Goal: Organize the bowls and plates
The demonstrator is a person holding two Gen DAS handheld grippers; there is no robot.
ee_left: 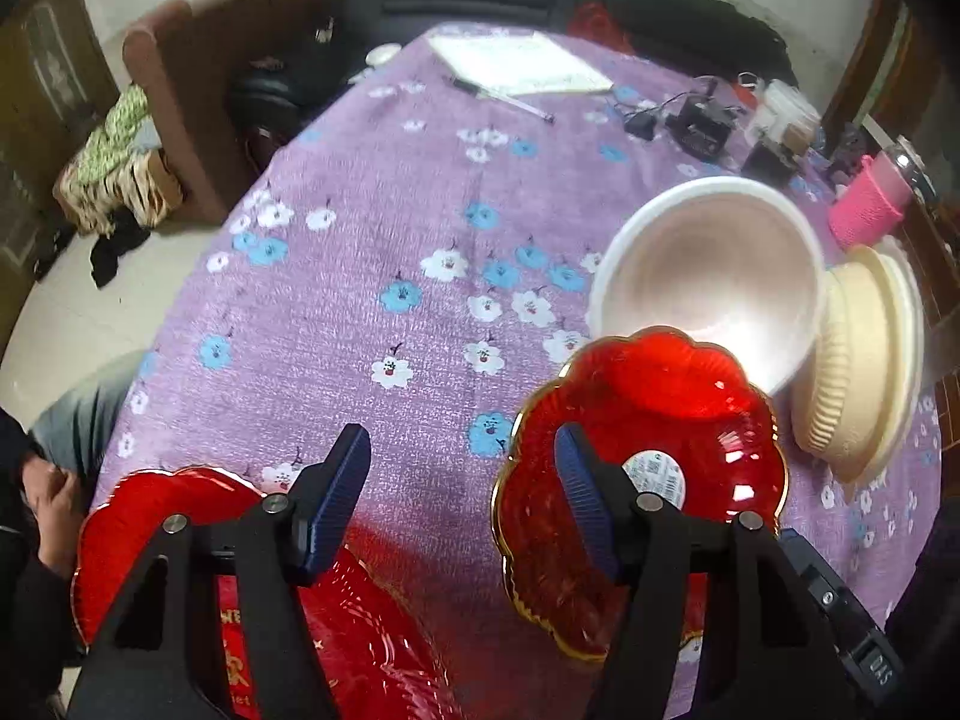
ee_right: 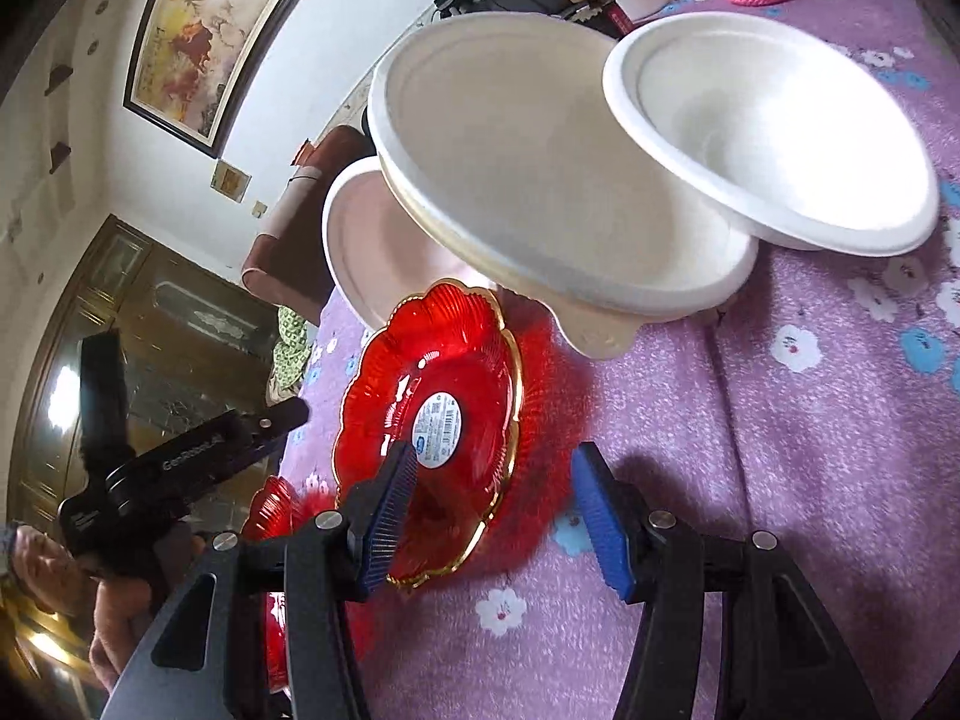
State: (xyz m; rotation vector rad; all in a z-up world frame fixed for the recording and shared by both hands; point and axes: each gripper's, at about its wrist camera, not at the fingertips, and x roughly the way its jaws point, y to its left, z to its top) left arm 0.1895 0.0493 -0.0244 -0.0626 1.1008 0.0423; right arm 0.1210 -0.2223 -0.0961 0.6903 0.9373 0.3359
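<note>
A red scalloped plate (ee_left: 654,414) with a gold rim and a white sticker lies on the purple cloth; it also shows in the right wrist view (ee_right: 438,384). My left gripper (ee_left: 462,492) is open, its right finger over that plate. A second red plate (ee_left: 138,516) lies under its left finger. White bowls (ee_left: 708,276) stand beyond, one tilted on its side (ee_left: 864,360). In the right wrist view a large white bowl (ee_right: 528,156), a smaller one (ee_right: 774,126) and a third behind (ee_right: 372,252) are stacked loosely. My right gripper (ee_right: 492,516) is open at the red plate's near rim.
Purple flowered tablecloth (ee_left: 372,228) covers the table. Far end holds papers (ee_left: 516,63), black electronics and cables (ee_left: 702,120), a pink knitted cup (ee_left: 870,204). A brown chair (ee_left: 198,84) stands left. The other handheld gripper (ee_right: 180,456) shows at the left of the right wrist view.
</note>
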